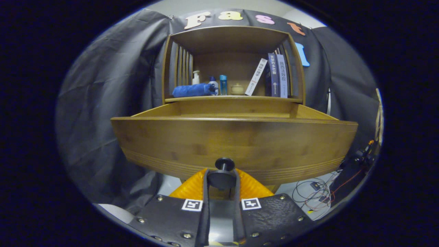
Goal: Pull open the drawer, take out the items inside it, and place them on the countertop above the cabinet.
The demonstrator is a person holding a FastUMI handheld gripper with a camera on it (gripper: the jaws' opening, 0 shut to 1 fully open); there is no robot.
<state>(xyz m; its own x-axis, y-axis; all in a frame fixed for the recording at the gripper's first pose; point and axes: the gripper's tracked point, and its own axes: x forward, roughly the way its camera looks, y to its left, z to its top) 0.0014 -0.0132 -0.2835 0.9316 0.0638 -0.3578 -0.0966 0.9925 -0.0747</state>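
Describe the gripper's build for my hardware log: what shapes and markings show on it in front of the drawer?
The gripper has two flat dark plates studded with round rivets, each carrying a square black-and-white marker. Two narrow fingers run forward from between the plates, with ribbed flared pieces beside them.

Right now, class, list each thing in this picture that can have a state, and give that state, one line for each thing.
Wooden drawer: pulled open, contents hidden behind its front.
Round dark drawer knob: clamped between the fingers.
Tongs: shut on the knob.
Rolled blue cloth: lying on the countertop.
White-spined book: leaning against the upright books.
Dark blue books: standing upright.
Blue bottle: upright.
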